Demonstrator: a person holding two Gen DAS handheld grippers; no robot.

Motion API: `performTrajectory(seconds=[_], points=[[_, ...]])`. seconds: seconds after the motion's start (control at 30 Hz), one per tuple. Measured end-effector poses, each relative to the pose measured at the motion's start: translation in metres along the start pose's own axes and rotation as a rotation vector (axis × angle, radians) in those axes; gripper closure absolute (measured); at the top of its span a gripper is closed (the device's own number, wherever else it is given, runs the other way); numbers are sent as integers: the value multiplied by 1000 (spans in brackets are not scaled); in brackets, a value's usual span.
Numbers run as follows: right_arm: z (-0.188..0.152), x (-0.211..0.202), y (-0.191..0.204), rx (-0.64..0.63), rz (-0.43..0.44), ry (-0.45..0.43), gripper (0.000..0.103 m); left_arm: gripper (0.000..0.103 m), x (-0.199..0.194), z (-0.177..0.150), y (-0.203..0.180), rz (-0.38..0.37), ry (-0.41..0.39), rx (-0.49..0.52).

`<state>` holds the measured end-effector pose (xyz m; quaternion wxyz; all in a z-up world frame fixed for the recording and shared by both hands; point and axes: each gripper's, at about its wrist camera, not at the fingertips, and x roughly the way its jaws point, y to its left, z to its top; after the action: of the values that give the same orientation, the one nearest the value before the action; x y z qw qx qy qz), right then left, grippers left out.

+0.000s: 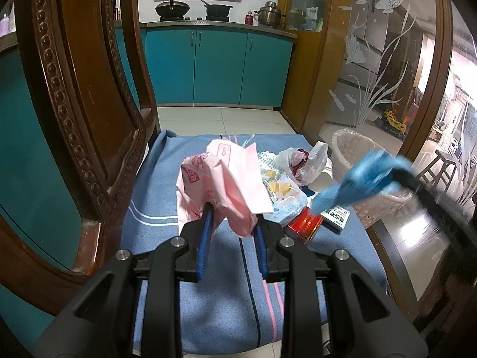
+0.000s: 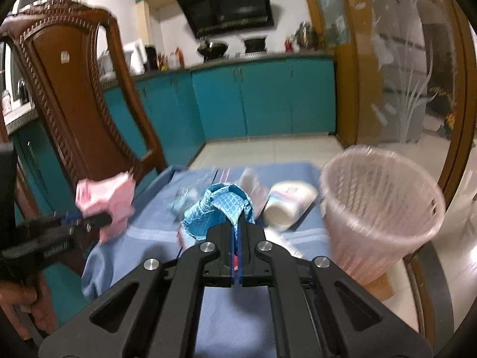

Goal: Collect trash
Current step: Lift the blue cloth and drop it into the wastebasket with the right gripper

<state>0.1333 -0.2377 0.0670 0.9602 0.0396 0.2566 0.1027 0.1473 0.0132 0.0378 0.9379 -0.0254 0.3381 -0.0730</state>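
My left gripper [image 1: 233, 232] is shut on a crumpled pink plastic bag [image 1: 226, 176], held just above the blue tablecloth [image 1: 226, 283]. In the right wrist view the same left gripper [image 2: 101, 219] and pink bag [image 2: 107, 203] show at the left. My right gripper [image 2: 237, 226] is shut on a blue checked rag [image 2: 220, 205], lifted over the table. From the left wrist view the right gripper [image 1: 399, 176] and the rag [image 1: 357, 182] are blurred in front of the lined white basket [image 1: 348, 146]. That basket [image 2: 378, 208] stands to the right of the rag.
Loose trash lies on the cloth: a white bag with something red [image 1: 301, 161], a tipped paper cup [image 2: 289, 203], clear wrappers [image 1: 280, 188], a red box [image 1: 304, 223], a small white carton [image 1: 337, 217]. A carved wooden chair [image 1: 74, 119] stands left. A hand [image 2: 26, 304] grips the left tool.
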Motion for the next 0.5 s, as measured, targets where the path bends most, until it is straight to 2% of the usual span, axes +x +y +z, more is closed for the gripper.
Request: performTrajectory(seconds=[0.2,0.33,0.37,0.4,0.43,0.5], points=[[30,-2,-76,130,-169,-123,101,76,0,-1,1,-1,1,-6],[30,22,-127,214,-282,-102,101,76,0,-1,-1,-2,3,-9],[27,34,-139,231,-296,-70,94,76,0,-1,-1,-3,3,-7],[24,46,-147,236,-303,-22,80,76,1,-1,-2,-4,4,-3],[18,59,-157,255,-318,35,73,76,2,-1,-3,-5,5,1],[13,62,-167,309,-331,72,46,76,2,-2,-5,-8,9,5]])
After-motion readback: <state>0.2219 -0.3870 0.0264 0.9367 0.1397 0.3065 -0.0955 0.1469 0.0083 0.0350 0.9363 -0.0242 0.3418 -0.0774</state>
